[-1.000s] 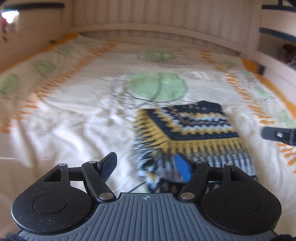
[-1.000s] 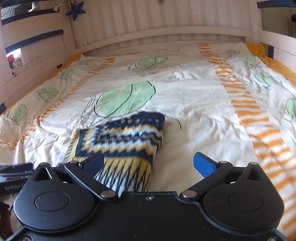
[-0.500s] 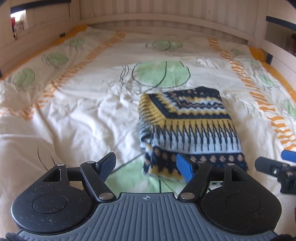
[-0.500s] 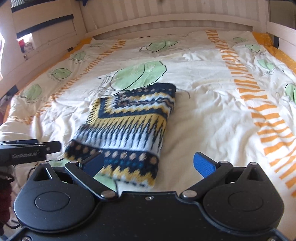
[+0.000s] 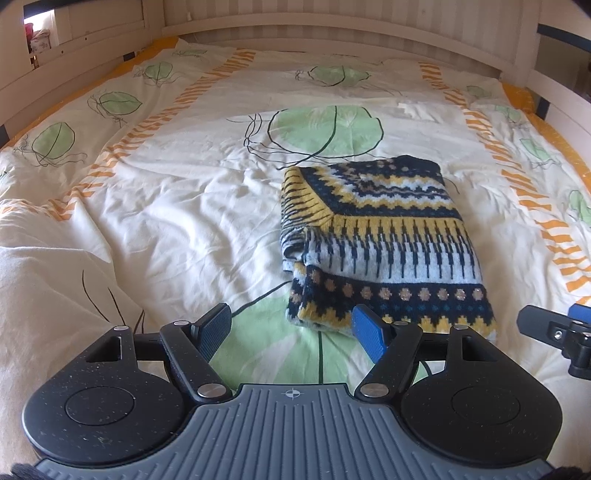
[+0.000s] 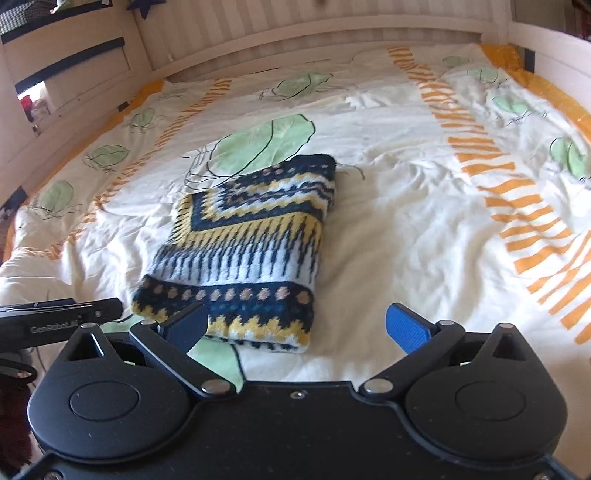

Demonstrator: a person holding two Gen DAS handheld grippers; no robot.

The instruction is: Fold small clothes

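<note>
White wooden bed rails frame a leaf-print duvet (image 5: 166, 206) — the folded patterned sweater (image 5: 380, 240) lies mid-bed; left gripper (image 5: 291, 328) and right gripper (image 6: 299, 325) hover before it, jaws released, empty.

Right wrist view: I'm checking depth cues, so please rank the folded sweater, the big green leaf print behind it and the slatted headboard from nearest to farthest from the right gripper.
From the right gripper, both jaws open and empty:
1. Folded sweater, just ahead, toward the left.
2. Big green leaf print, on the duvet right behind the sweater.
3. Slatted headboard, across the far end of the bed.
</note>
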